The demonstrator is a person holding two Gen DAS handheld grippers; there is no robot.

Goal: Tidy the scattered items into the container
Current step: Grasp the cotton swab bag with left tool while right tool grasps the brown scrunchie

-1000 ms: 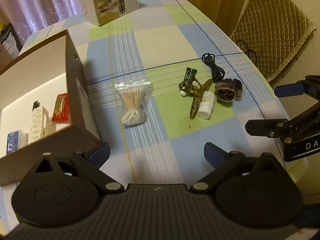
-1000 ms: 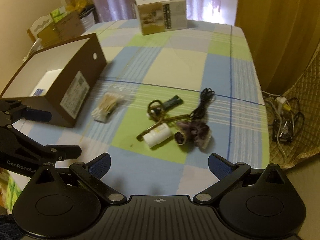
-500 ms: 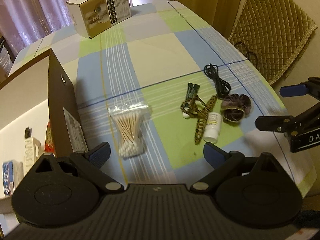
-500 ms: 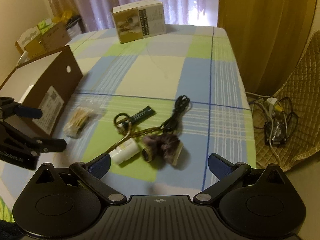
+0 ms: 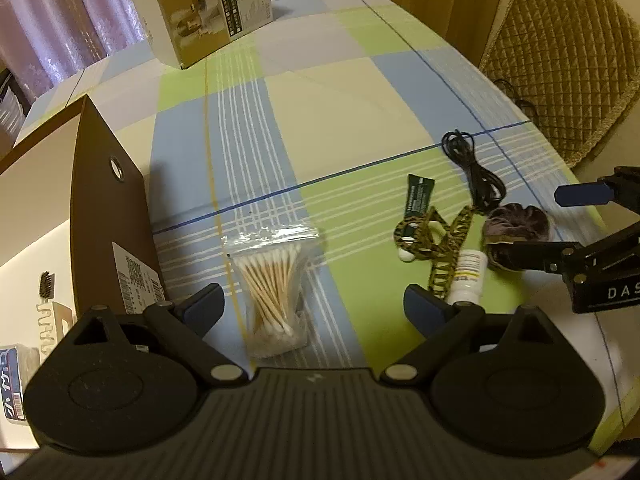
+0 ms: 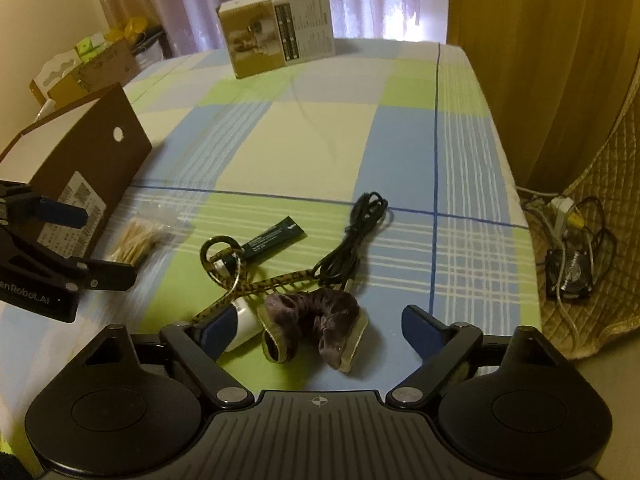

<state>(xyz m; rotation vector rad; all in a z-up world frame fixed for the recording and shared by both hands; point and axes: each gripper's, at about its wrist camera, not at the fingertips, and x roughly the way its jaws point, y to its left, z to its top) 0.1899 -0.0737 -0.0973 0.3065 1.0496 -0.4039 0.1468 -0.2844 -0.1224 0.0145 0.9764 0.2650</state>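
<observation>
**A:** Left wrist view first. What do you see?

**B:** The left gripper [image 5: 312, 308] is spread wide, pinching nothing. Between its blue fingers lies a crinkly clear bag of cotton swabs [image 5: 272, 280] with thin wooden sticks and fluffy white tips. It sits on the table [image 5: 344, 108], which has a smooth checked cloth in blue, green and cream.

**A:** Where is the container?

**B:** The brown cardboard box [image 5: 108, 200] stands just beside the bag, on the left. It has a round hole and a paper label. The frame edge cuts off its inside.

**A:** And the right side?

**B:** The right gripper [image 6: 316, 328] is spread wide too, empty. A fuzzy purple scrunchie [image 6: 316, 320] lies between its fingers. The left finger hides part of a small white bottle [image 6: 244, 326]. A spotted strap [image 6: 260, 286], a flat dark packet [image 6: 272, 238] and a coiled black cable [image 6: 352, 240] lie close behind.
</observation>
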